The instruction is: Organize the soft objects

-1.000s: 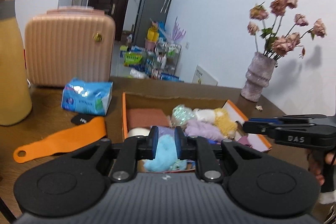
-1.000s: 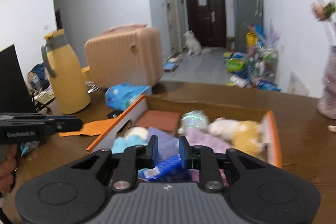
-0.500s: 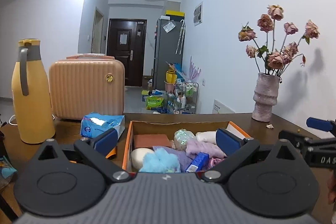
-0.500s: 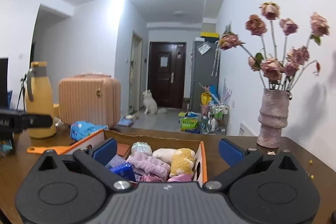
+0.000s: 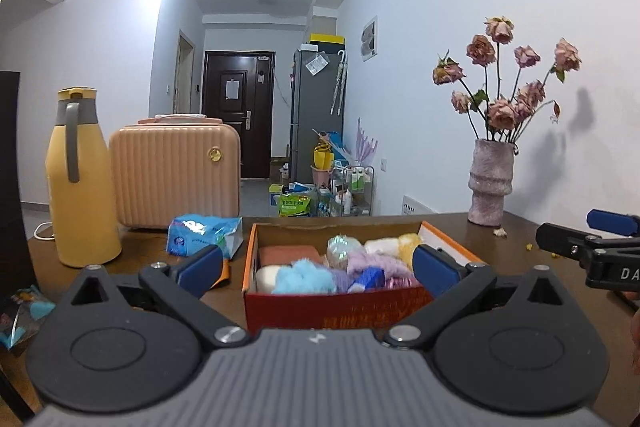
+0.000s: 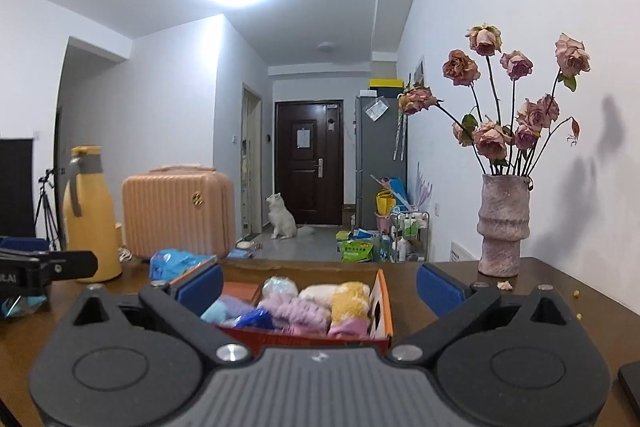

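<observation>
While both the left gripper (image 5: pixel 316 267) and right gripper (image 6: pixel 320 285) hold their fingers spread wide and empty, the orange box (image 5: pixel 332 307) of soft objects (image 5: pixel 372 263) sits on the table (image 5: pixel 516 247) just beyond them.

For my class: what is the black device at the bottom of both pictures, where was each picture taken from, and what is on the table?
No robot here: a person holds a hand-held gripper in each hand, each with a camera looking along its two blue-padded fingers. One picture comes from the left hand-held gripper, the other from the right hand-held gripper. Both stand wide open and hold nothing. On the brown table sits an orange cardboard box filled with soft things, such as a fluffy blue ball. Beside it are a tissue pack, a yellow flask, a pink case and a vase of dried roses.
</observation>
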Action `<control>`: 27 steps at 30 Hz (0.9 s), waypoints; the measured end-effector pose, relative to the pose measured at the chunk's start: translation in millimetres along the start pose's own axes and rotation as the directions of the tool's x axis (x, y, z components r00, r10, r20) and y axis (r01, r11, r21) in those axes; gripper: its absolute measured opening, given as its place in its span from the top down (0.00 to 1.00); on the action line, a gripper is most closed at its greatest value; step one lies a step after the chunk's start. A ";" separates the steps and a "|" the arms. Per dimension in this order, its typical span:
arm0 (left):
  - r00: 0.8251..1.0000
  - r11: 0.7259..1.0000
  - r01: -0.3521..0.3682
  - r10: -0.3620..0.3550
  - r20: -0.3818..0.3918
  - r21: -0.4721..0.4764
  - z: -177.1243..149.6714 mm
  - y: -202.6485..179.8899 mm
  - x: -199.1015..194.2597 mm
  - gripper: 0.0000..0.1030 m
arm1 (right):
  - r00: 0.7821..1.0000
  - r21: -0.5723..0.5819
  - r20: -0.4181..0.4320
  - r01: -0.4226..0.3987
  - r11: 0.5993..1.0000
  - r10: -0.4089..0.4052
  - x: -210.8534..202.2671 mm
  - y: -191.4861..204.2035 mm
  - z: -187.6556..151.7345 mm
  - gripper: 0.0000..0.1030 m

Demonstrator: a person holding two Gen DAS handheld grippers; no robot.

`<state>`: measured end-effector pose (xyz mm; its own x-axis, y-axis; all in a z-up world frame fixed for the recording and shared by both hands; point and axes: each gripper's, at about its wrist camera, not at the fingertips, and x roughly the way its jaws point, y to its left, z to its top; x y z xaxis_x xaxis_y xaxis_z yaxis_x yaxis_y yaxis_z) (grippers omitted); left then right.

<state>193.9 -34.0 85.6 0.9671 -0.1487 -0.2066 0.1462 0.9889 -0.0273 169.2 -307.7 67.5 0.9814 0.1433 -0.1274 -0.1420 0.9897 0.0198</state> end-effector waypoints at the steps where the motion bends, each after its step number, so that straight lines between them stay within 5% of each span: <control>1: 1.000 1.000 -0.005 0.005 0.002 0.007 -3.2 0.4 -6.8 0.00 | 1.000 -0.003 -0.003 -0.001 1.000 0.001 -7.6 1.8 -2.6 0.00; 12: 0.998 1.000 -0.029 0.029 0.054 -0.002 -43.8 6.9 -117.6 0.00 | 0.998 -0.012 -0.002 -0.068 0.998 0.068 -115.4 29.2 -35.6 0.00; 17: 0.992 0.995 -0.097 0.095 0.079 0.016 -71.8 10.7 -167.6 0.00 | 0.995 -0.086 -0.040 -0.097 0.992 0.094 -155.4 46.3 -56.1 0.00; 27: 0.993 0.994 -0.110 0.111 0.040 -0.025 -78.8 21.3 -180.1 0.00 | 0.994 0.008 -0.065 -0.091 0.996 0.092 -180.1 56.6 -80.2 0.00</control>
<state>6.4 14.2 45.1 0.9848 -0.0376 -0.1694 0.0331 0.9990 -0.0292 -25.9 -277.4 12.0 0.9538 0.2332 -0.1895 -0.2300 0.9724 0.0390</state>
